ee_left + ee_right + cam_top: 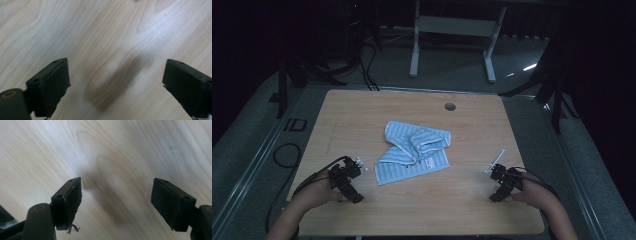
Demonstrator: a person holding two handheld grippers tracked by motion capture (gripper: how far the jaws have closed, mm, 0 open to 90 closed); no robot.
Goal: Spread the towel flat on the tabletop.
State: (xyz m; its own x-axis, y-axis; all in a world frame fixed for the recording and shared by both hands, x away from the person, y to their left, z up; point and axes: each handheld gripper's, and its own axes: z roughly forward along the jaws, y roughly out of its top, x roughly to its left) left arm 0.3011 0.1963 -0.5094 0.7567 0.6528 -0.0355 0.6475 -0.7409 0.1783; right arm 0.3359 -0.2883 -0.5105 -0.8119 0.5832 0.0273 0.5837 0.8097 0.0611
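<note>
Nearby, crumpled towel (414, 151) between grippers

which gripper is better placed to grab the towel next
Left, probably. The left gripper sits close to the near corner of the striped towel, fingers open over bare table. The right gripper is also open but farther off.

I see one obstacle on the table (362, 112): the crumpled striped towel (414, 150) at its centre. Bare wood left & right of towel, wide lanes both sides. Strip nearer me than towel also free. Behind towel, open wood w/ just a small cable hole (450, 106), flush, no hindrance.
</note>
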